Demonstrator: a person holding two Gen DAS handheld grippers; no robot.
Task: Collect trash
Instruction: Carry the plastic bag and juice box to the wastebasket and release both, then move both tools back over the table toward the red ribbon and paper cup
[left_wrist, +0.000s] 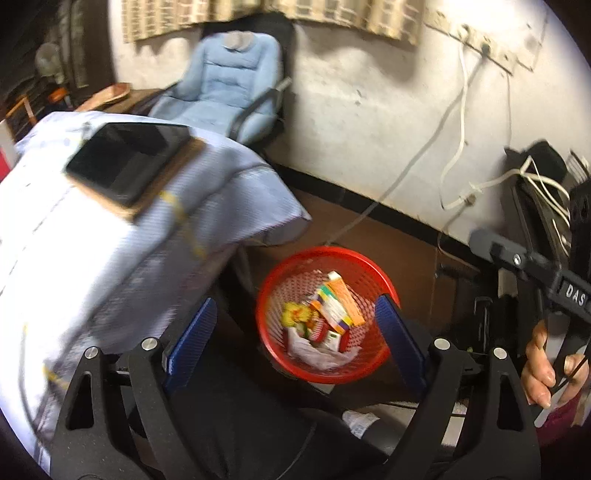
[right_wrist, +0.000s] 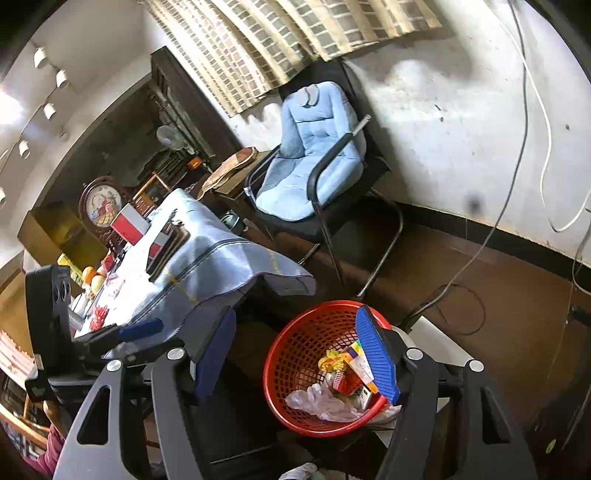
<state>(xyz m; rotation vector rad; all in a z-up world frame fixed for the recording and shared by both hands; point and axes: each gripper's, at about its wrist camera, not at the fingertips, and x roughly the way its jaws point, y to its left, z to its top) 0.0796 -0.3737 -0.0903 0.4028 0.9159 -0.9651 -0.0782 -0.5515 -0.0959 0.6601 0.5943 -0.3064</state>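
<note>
Trash: small printed cartons (left_wrist: 338, 302), a yellow crinkled wrapper (left_wrist: 294, 314) and a crumpled white plastic bag (left_wrist: 317, 350), all lying in the bottom of the red mesh wastebasket (left_wrist: 273, 295) on the dark floor, just right of the cloth-draped surface (left_wrist: 110, 236).
Handling, cartons: likely light, thin card, stiff enough to pinch across the flat faces but easy to crush.
Handling, bag and wrapper: probably near weightless, soft and slippery; best taken by a bunched fold.
Handling, basket: looks like light, springy plastic; the rolled rim at the near side seems the surest place to hold.
Left tongs (left_wrist: 291, 343): spread wide above the basket, nothing between the blue pads.
Right tongs (right_wrist: 301, 362): standing apart and empty, the right pad in front of the basket's rim.
Writing: "DAS" in white letters on the other tool's black body (left_wrist: 570, 295); carton print is too blurred to read.
Elsewhere: a padded blue chair (right_wrist: 314, 162) by the far wall.
</note>
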